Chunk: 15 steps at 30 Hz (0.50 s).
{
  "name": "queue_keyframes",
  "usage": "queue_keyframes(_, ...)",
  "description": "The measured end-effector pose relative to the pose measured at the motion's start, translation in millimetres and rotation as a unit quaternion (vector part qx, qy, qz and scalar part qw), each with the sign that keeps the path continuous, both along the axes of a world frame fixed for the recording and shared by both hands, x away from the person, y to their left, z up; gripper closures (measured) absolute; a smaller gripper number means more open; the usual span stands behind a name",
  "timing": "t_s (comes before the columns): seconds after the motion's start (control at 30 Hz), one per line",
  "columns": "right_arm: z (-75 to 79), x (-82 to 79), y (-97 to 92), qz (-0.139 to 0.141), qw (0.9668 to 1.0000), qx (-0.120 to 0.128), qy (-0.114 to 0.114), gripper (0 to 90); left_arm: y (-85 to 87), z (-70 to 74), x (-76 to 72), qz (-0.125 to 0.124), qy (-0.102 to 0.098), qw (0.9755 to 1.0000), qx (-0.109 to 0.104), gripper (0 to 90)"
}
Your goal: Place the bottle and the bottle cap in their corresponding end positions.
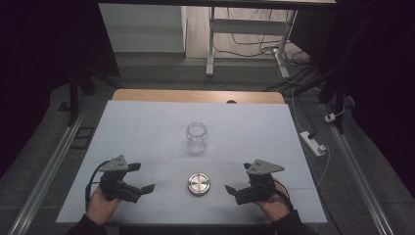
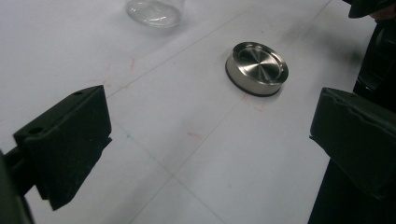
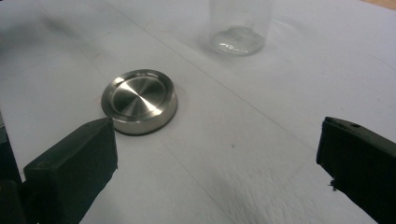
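Overhead forward; claw views closely share lid (image 2: 257, 68).

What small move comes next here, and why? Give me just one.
Probably move the right gripper left to close on the metal lid: both grippers are open and empty, the lid lies flat between them, and the glass jar stands uncapped behind it.

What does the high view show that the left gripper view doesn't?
High view alone: the left tool seen from outside with the hand holding it, the jar's open mouth, the wooden table edge, floor cables. Left gripper view alone: faint red marks on the white sheet and the lid's concentric rings. Both: metal lid lying flat, glass jar beyond it, the right tool.
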State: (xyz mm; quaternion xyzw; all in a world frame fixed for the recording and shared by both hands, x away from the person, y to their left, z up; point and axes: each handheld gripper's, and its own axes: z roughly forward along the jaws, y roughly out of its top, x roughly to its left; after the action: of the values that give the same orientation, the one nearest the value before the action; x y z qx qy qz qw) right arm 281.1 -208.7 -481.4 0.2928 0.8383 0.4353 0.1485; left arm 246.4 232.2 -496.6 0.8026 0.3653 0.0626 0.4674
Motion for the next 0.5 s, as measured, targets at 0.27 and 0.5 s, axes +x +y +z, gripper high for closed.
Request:
queue_keyframes(0.27, -0.8, -5.0, -22.0, -0.031, 0.9995, 0.001, 0.001, 0.0, 21.2, -4.4, -15.8, 0.024, 0.007, 0.9997, -0.007, 0.0)
queue_keyframes(0.5, -0.7, -10.2, -42.2, -0.061, 0.9982, 0.001, 0.0, 0.0, 38.6, -9.9, -31.1, 0.049, 0.012, 0.9987, -0.003, 0.0)
